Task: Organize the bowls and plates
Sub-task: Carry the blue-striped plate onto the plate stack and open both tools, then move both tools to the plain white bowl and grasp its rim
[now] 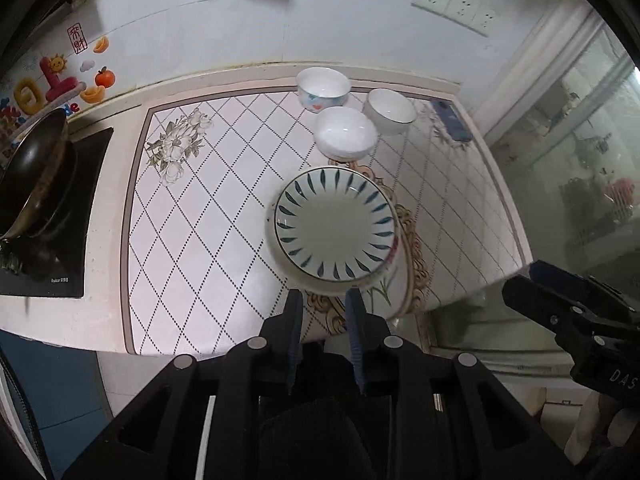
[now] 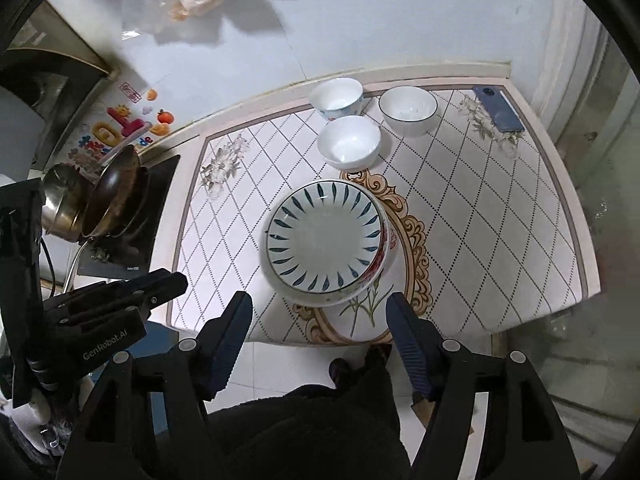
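Note:
A blue-leaf patterned plate (image 1: 335, 227) tops a stack of plates near the counter's front edge; it also shows in the right wrist view (image 2: 323, 237). Under it lie a red-flowered plate (image 2: 383, 254) and a larger plate with a green plant print (image 2: 360, 312). Three white bowls stand behind: a plain one (image 1: 346, 133), a dark-rimmed one (image 1: 390, 111) and a blue-and-red printed one (image 1: 322, 88). My left gripper (image 1: 323, 300) hangs just in front of the stack, jaws narrowly apart and empty. My right gripper (image 2: 320, 304) is wide open and empty before the stack.
A dark wok (image 1: 34, 184) sits on a black cooktop (image 1: 52, 256) at the left, with a steel pot (image 2: 64, 204) beside it. A blue phone (image 2: 498, 109) lies at the counter's back right corner. A glass door (image 1: 580, 160) stands to the right.

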Tool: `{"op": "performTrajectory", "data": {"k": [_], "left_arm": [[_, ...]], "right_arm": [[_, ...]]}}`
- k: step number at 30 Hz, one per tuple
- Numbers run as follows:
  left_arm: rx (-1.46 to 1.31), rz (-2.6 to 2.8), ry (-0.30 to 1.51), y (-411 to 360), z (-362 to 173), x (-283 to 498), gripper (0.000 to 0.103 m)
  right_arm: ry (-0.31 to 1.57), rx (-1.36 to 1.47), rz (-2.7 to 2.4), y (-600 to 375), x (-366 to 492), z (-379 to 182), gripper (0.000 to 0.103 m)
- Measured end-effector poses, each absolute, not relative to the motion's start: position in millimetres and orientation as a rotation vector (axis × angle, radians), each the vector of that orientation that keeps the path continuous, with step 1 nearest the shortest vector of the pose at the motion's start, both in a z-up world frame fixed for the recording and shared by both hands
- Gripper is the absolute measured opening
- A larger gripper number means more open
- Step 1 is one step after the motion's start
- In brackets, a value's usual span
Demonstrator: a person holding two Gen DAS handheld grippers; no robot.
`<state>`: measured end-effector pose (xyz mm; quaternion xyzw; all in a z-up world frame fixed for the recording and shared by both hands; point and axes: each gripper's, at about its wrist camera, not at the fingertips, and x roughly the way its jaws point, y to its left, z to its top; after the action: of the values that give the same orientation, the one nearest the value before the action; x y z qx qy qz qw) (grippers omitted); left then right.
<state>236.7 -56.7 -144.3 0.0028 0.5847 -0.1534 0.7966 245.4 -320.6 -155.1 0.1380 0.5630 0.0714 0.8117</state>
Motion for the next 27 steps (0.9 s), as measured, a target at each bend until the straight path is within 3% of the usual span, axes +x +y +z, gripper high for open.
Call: {"op": "performTrajectory", "data": {"k": [3, 5, 12, 27], "left_arm": [[0.011, -0.343, 1.245, -56, -140, 231, 0.021], [0.004, -0.346, 1.238, -55, -140, 230, 0.027], [-0.015, -0.297, 1.248, -61, -163, 262, 0.028], [-0.158, -0.156, 1.328, -102, -254, 439, 0.028]], "right_arm": [[1.2, 0.299, 0.142, -318, 232, -149, 0.072], [1.2, 0.308, 0.136, -319, 229, -149, 0.072], [1.232, 0.406, 0.151, -337, 254, -177, 0.072], [1.278, 0.485, 0.171, -396, 439, -283, 0.072]]}}
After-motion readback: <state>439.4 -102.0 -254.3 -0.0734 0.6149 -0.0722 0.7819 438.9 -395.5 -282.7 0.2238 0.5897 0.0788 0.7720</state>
